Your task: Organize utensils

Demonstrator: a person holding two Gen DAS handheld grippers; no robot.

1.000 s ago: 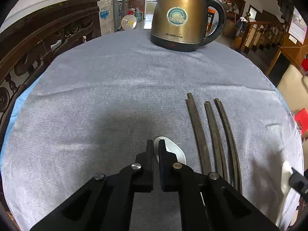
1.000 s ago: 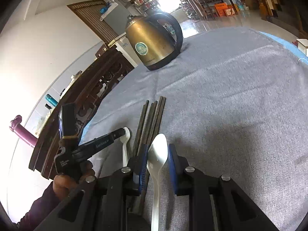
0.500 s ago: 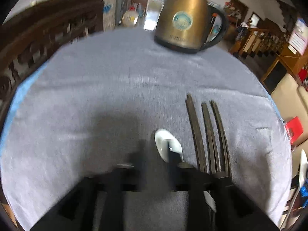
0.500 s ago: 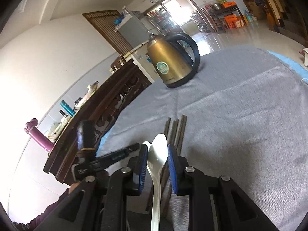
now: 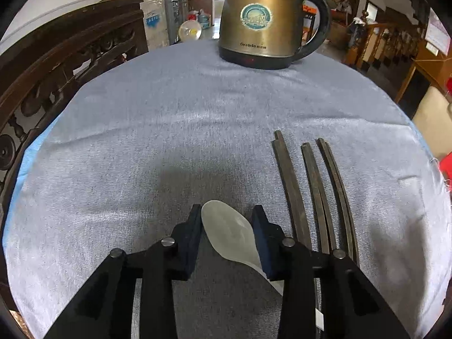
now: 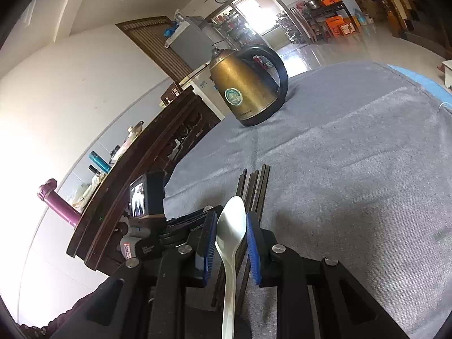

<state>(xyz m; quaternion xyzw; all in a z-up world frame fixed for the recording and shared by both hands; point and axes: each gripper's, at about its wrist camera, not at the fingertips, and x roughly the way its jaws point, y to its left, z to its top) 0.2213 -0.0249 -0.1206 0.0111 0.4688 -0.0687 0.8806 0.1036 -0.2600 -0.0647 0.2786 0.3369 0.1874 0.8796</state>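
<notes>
On the grey-clothed counter (image 5: pixel 141 141) lie 4 dark chopsticks (image 5: pixel 313 192) and 1 white spoon (image 5: pixel 228 234) between the left claw's (image 5: pixel 227 220) just-narrowed, parted jaws, while the right claw (image 6: pixel 231 226) grips a 2nd spoon (image 6: pixel 230 240).

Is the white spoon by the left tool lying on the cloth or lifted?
Lying on the cloth. The spoon rests flat on the grey cloth between the left tool fingers, beside the chopsticks.

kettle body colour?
Brass-gold kettle, black handle and base; clearest in left wrist view.

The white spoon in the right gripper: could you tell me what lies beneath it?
Beneath the white spoon lie dark chopsticks on the grey cloth; their near ends are hidden by the right gripper.
</notes>
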